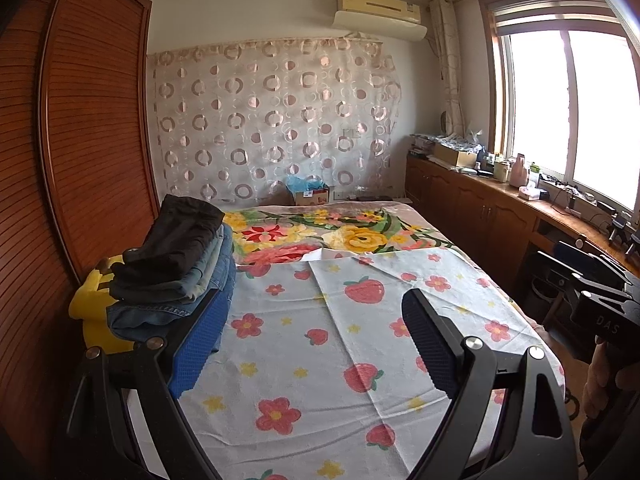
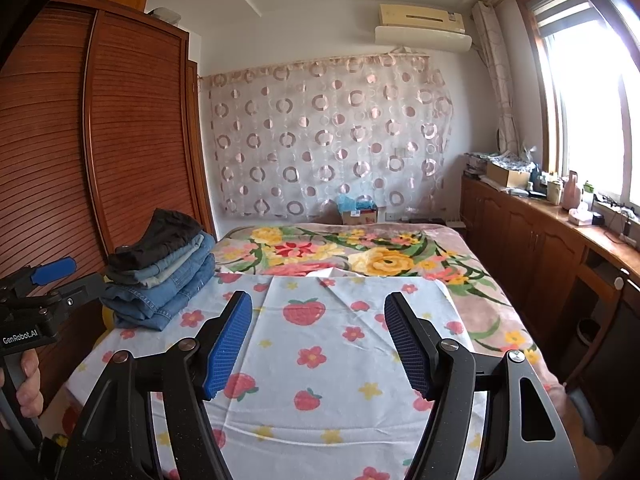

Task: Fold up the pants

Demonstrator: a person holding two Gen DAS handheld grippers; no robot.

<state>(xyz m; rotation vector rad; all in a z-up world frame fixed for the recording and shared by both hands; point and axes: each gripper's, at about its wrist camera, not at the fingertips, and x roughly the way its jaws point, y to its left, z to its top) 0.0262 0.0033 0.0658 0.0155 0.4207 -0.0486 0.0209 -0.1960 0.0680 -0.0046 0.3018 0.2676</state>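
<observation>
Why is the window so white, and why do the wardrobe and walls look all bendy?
In both wrist views the window is blown out by daylight, so nothing outside shows. The fisheye lens bows straight edges: the wardrobe curves in the right wrist view and leans in the left. The stack of folded pants and the strawberry sheet look sharp; the frame corners go dark.

Blown-out window [image 1: 568, 112] daylight from right, sharp, fisheye-warped edges

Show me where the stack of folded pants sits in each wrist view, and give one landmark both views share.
Left wrist: pants stack at left of middle, on the bed's left edge, just behind the left finger.
Right wrist: pants stack at left of middle, beside the wardrobe, beyond the left gripper.
Shared landmark: air conditioner high on the far wall.
</observation>
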